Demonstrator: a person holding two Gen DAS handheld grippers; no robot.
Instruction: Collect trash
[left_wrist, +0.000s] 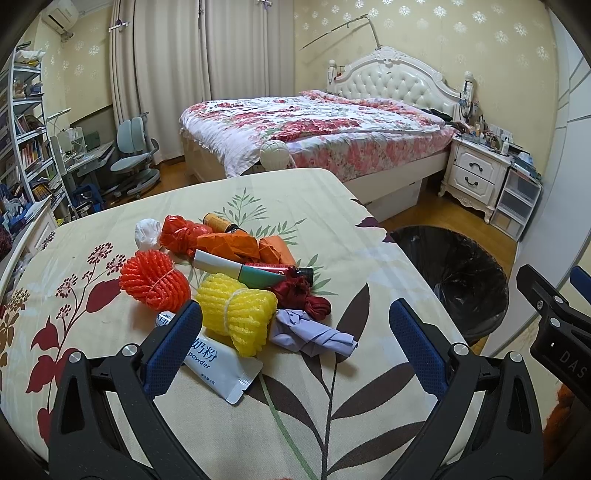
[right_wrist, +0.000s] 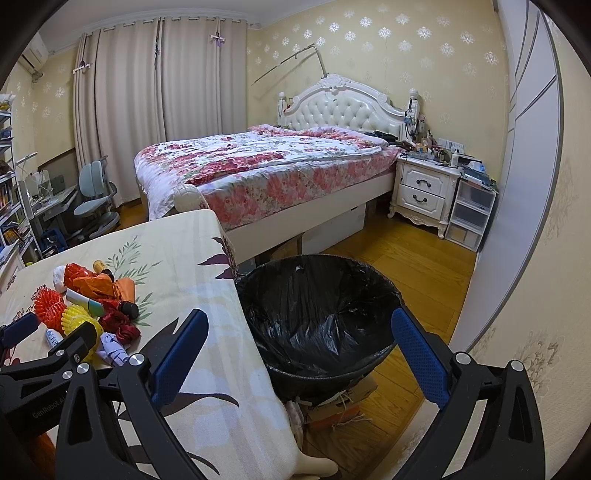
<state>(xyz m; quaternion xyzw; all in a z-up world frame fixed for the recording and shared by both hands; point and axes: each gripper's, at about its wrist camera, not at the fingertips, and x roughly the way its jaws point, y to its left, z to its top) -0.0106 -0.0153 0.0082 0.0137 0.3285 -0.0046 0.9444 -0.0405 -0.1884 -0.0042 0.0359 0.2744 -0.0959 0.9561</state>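
Left wrist view shows the trash pile (left_wrist: 229, 280): bright foam nets, crumpled wrappers, perhaps tubes; left gripper (left_wrist: 295, 332) and right gripper (right_wrist: 301, 350) both gape empty.

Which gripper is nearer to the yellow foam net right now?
Left. The left gripper is open right at the yellow foam net, its left finger beside it. The right gripper is open off the table edge, in front of the black-lined bin.
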